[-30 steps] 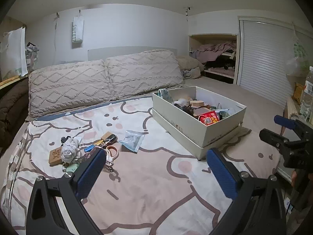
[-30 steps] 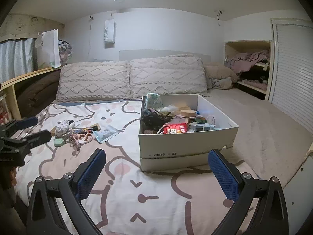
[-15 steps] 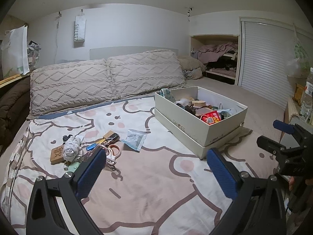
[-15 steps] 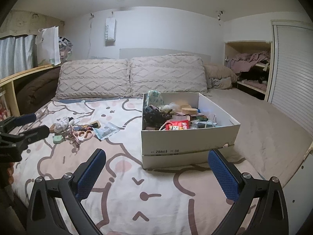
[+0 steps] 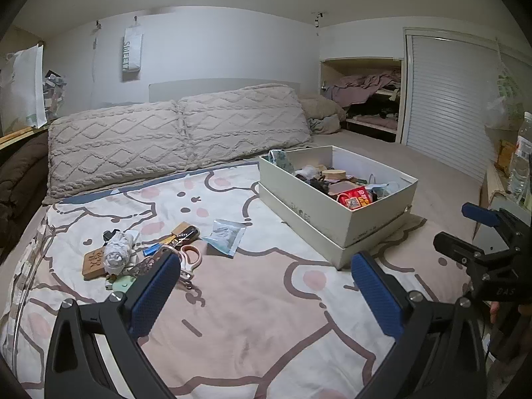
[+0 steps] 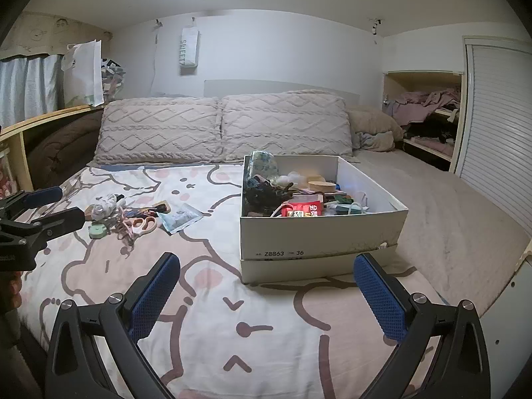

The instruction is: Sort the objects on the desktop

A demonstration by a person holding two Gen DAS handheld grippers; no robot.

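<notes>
A white shoebox (image 6: pixel 319 232) sits in its upturned lid on the cartoon-print bedspread (image 6: pixel 206 316), its long axis running away toward the pillows (image 6: pixel 226 126); it holds a red snack packet (image 6: pixel 302 208), a round wooden tin (image 6: pixel 322 186) and a dark tangle that is hard to make out. Well to its left lies a loose cluster: pink-handled scissors (image 5: pixel 189 257) (handles toward the box, blades hidden under the left gripper's fingertip), a clear pouch (image 5: pixel 225 236), a wooden tag (image 5: pixel 94 262). The left gripper (image 5: pixel 266 294) and right gripper (image 6: pixel 267 296) both hover spread wide, holding nothing.
</notes>
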